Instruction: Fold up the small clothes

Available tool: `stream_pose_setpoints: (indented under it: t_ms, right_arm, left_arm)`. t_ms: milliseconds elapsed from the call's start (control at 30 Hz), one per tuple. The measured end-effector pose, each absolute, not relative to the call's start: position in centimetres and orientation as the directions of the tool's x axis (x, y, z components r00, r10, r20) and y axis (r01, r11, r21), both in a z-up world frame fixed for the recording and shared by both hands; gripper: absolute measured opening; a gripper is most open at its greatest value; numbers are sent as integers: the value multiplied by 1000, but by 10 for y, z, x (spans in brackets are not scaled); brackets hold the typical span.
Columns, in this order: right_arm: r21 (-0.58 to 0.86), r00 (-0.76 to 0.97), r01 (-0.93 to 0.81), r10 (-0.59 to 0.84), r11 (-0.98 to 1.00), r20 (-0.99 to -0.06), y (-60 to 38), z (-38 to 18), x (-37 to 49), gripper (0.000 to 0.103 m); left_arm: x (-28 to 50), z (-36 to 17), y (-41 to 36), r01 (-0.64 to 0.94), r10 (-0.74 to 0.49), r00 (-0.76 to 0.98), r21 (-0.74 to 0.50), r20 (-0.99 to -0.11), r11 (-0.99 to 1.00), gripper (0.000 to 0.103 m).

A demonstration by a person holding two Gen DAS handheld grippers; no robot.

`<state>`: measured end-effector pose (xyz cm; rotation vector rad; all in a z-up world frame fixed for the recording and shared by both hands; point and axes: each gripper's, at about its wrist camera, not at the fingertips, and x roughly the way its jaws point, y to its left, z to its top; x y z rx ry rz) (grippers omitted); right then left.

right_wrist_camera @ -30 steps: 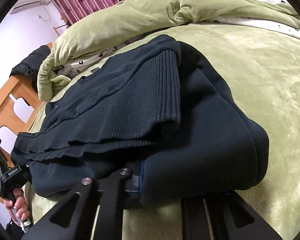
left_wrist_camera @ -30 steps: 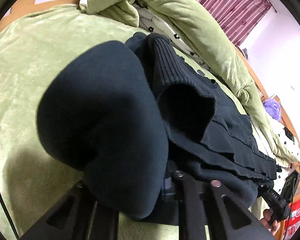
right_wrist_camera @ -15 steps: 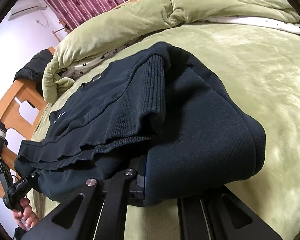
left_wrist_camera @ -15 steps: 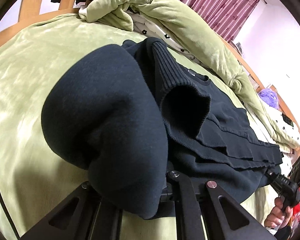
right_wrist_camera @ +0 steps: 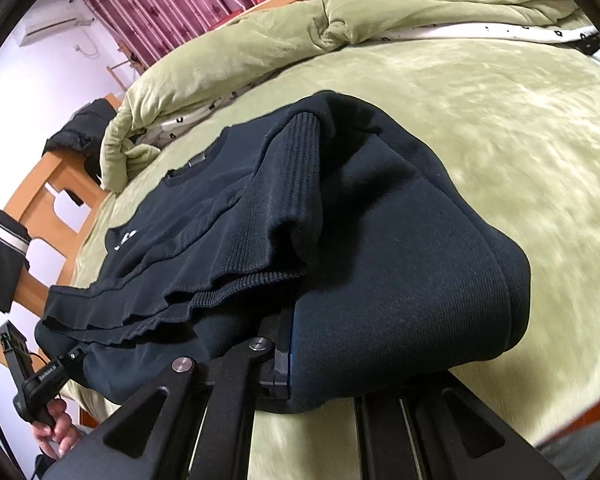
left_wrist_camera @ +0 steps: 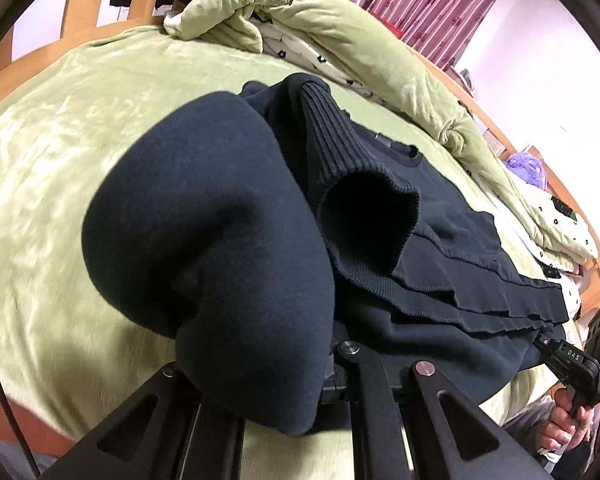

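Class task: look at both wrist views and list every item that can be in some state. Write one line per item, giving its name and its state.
Sweater: folded, both near corners lifted.
Left gripper: shut on sweater.
Right gripper: shut on sweater.
Cuff: lying on top, mouth open.
Quilt: bunched along the far edge.
Curtains: drawn.

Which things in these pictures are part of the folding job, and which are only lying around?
Part of the job:
- dark navy sweater, gripped at its lower edge
- left gripper, shut on the sweater
- right gripper, shut on the sweater
- green bed cover, the surface under it

Only lying around:
- rolled green quilt
- purple fluffy thing
- dark clothes on the wooden bed frame
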<state>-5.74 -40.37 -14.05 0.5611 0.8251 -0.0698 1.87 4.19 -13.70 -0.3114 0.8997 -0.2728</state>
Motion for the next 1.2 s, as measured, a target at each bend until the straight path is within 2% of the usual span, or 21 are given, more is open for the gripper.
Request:
stream_pose_setpoints:
  t_ms: [67,100,200,367,433,500,600,867,1200]
  right_arm:
    - [446,660,301,154,843,-736,-406,-147,-67,11]
    - [451,651,311,158,836,-742,-407,-150,-68,17]
    - [464,631,351,161,813,-759,-413,-152,-79,23]
    - [445,662,355,115,822,-740,-417,-128,-111,30]
    - [431,691,343,87,835,-718,-418,-114,-123,35]
    - [415,719,327,62,849,-692,-416,-100,-130,43]
    - [399,749,295,48,868,-660,-412,-82,-128,46]
    - [375,712,313,45,872,-700,-414,-88,-95,46]
    - [370,671,369,31,852,-741,-428,-106,-65,46]
  left_arm:
    - [22,-138,44,96,-360,583,-378,-728,921,12]
    - [22,-137,47,90,-369,576,-392,-730,916,12]
    - [13,-134,56,69,-370,571,-406,-733,911,19]
    - [-15,-129,67,78,-396,575,-434,-716,898,41]
    - [-29,-121,69,112,-411,599,-436,-688,893,54]
    - [-39,-116,68,141,-420,618,-433,-664,890,55]
    - [-48,-105,65,163,-431,642,-437,-634,885,56]
    - [-29,-87,57,163,-418,670,-428,-613,889,56]
    - [20,-85,52,102,-398,654,-446,-644,889,55]
